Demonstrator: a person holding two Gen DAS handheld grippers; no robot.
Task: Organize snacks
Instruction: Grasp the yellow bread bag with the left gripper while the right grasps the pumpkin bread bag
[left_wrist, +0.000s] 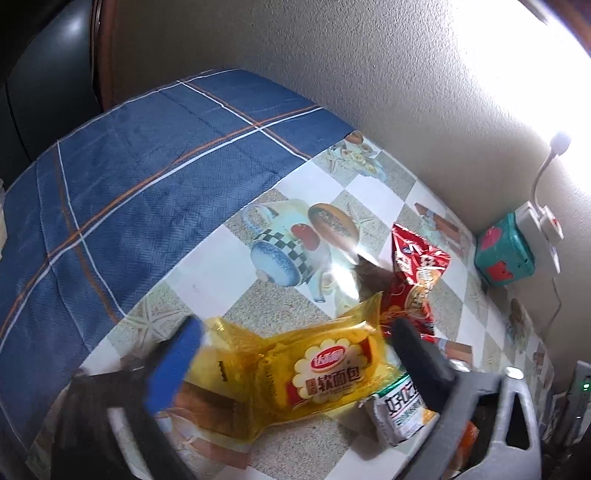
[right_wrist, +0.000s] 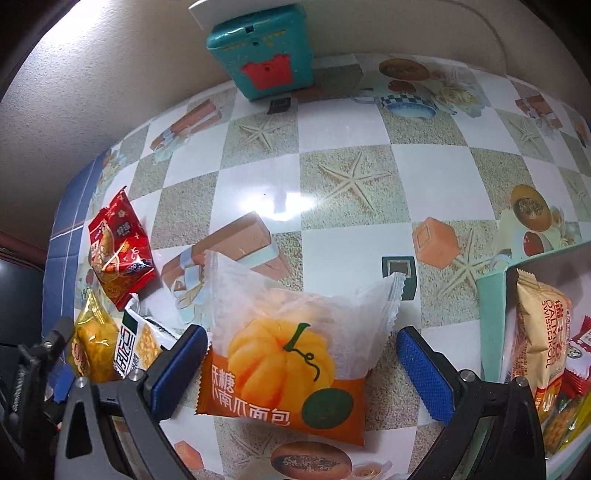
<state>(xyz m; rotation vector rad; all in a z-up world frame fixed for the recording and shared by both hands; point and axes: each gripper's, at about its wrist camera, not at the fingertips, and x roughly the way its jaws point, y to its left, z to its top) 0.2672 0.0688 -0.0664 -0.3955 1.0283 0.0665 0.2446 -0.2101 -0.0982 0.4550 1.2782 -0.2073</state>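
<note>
Both tongs were held released, the left tongs (left_wrist: 295, 354) around a yellow bread packet (left_wrist: 295, 373) and the right tongs (right_wrist: 303, 365) around a pumpkin bread packet (right_wrist: 291, 354), each judged awaiting closure.

Two close, downward wrist views

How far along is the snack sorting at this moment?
Done: a Swiss roll pack and others sit in the green box. In hand: open right gripper straddles the pumpkin bread; open left gripper straddles the yellow bread pack. Left: red packet, cracker pack.
</note>
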